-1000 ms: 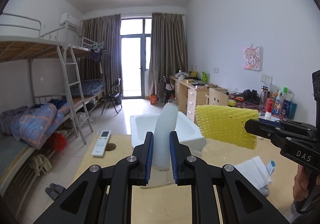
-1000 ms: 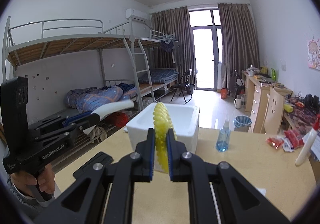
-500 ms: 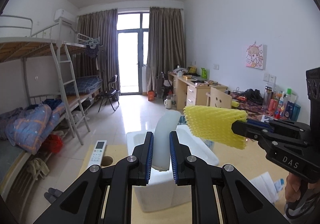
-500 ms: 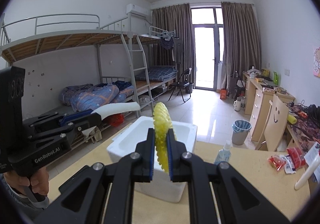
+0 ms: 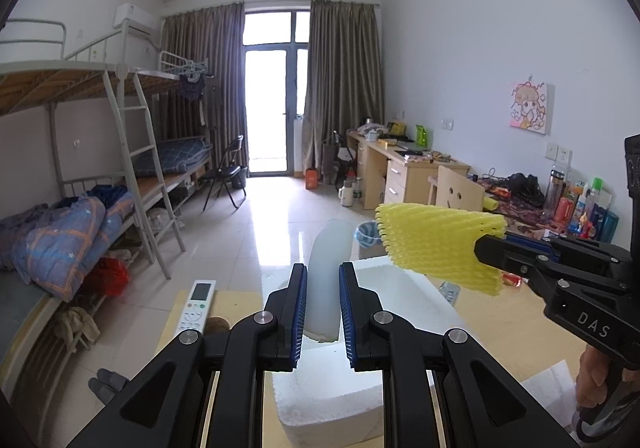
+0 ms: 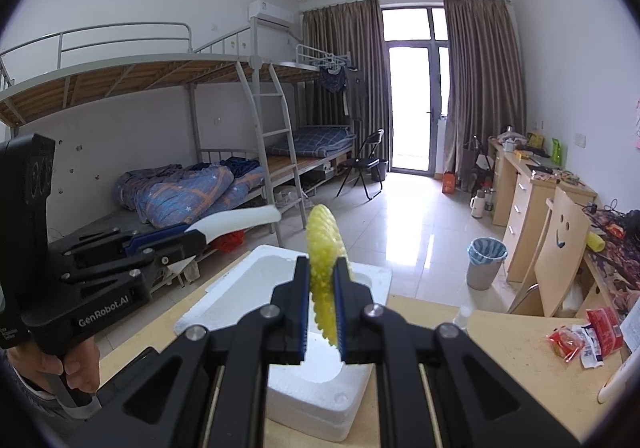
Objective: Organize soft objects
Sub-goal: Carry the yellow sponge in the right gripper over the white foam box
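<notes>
My left gripper (image 5: 322, 314) is shut on a curved white foam piece (image 5: 330, 276) that stands up between its blue pads. My right gripper (image 6: 322, 306) is shut on a yellow foam net (image 6: 325, 272), seen edge on in the right wrist view and flat at the right in the left wrist view (image 5: 440, 246). Both grippers hover over a white polystyrene box (image 6: 240, 288) that sits on the wooden table (image 6: 516, 364). The same box (image 5: 328, 400) lies under my left fingers. In the right wrist view the left gripper (image 6: 236, 222) holds the white foam piece to the left of the box.
A white remote control (image 5: 197, 306) lies on the table's left part beside a round hole. Red snack packets (image 6: 580, 336) and a white bottle (image 6: 620, 376) lie at the right. A spray bottle top (image 6: 462, 316) shows behind the box. White paper (image 5: 548, 388) lies near a hand.
Both grippers have travelled forward over the table with their foam pieces still held. The white box now lies directly beneath them, and the remote looks closer.
</notes>
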Tool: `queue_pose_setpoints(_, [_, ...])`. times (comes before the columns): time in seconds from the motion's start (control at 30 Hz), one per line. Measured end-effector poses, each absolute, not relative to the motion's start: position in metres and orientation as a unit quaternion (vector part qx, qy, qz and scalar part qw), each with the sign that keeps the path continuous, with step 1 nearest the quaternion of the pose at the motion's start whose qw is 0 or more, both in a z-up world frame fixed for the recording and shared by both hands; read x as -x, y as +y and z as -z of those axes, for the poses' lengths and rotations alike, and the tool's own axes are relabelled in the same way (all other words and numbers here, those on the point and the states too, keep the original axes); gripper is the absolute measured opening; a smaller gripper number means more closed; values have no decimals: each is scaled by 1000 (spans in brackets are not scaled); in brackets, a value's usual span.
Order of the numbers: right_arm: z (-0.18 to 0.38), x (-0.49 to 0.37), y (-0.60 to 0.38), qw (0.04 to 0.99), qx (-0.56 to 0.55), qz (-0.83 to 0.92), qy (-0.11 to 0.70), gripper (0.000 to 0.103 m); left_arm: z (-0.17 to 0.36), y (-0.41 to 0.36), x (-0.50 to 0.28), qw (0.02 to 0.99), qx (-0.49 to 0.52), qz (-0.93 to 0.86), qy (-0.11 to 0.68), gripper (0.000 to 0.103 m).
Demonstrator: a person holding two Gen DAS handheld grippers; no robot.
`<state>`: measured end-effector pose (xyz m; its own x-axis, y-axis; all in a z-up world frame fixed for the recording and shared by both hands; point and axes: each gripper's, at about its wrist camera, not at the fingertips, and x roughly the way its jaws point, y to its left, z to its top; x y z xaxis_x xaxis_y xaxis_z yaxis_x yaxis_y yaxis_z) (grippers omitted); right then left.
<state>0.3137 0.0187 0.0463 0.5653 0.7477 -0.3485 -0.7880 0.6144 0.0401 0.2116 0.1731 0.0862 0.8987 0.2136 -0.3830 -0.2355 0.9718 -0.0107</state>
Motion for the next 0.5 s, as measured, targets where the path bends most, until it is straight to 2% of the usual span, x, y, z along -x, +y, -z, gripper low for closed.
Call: queue_pose_setpoints(0.5, [-53,-320,-10,902,55,-394,166,14,-82,147,-241,976,21,-75,205,17])
